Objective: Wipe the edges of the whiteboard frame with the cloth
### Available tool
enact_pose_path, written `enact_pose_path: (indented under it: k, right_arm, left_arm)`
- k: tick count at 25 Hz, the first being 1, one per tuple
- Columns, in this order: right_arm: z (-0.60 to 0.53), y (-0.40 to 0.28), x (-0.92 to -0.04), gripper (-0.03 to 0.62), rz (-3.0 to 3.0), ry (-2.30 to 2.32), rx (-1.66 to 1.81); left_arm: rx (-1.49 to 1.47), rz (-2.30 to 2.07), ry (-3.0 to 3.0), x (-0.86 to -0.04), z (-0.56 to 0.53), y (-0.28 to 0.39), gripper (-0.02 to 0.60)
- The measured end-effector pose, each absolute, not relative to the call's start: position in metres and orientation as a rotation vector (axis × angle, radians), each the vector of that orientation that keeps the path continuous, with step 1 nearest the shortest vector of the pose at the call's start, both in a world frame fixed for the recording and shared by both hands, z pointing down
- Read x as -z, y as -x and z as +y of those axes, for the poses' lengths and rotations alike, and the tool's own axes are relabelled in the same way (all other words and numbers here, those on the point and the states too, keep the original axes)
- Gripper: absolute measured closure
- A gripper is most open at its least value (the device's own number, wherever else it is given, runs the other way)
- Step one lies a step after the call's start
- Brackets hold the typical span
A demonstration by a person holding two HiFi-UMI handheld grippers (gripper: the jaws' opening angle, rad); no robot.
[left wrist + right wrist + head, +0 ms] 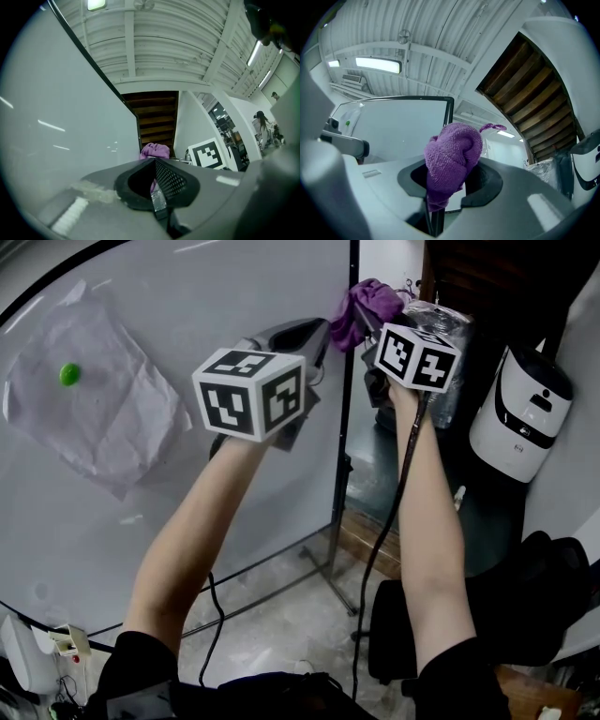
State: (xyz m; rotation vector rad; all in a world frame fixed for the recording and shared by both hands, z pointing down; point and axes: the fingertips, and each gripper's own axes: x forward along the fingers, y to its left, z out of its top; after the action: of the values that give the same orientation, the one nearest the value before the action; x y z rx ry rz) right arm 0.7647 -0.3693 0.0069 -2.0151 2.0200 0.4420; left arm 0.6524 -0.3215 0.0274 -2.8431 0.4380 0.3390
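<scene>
Two grippers are raised in front of you, side by side and close together. Your right gripper has its jaws pinched on the purple cloth. The cloth bunches up out of the jaws in a rounded wad, with a thin tail curling off its far end. Your left gripper sits just to the left of the right one. Its jaws are pressed together with nothing between them, and they point toward the same wad.

Directly past the right jaws, the cloth meets the black whiteboard frame along its vertical side, near the upper corner. None of the views shows whether it presses on the frame or only sits against it. The whiteboard spreads away to the left of both tools. Well out to the left of your left gripper, a crumpled paper sheet hangs on the board under a green magnet. To the right of your right gripper, beyond the frame, stands a white device.
</scene>
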Motion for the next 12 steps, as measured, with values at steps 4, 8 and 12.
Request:
enact_pose_path:
  k: [4, 8, 12]
  right_arm:
    - [-0.370, -0.766, -0.031, 0.446, 2.028, 2.022, -0.403]
    - [-0.371, -0.769, -0.050, 0.447, 2.029, 2.028, -0.377]
    - [-0.371, -0.769, -0.069, 0.447, 2.028, 2.033, -0.347]
  left_arm:
    - [-0.323, 0.434, 2.862, -0.044, -0.321, -0.655, 0.578]
    - [-0.309, 0.410, 2.880, -0.061, -0.322, -0.658, 0.578]
    - [-0.298, 0.376, 2.871, -0.074, -0.319, -0.658, 0.578]
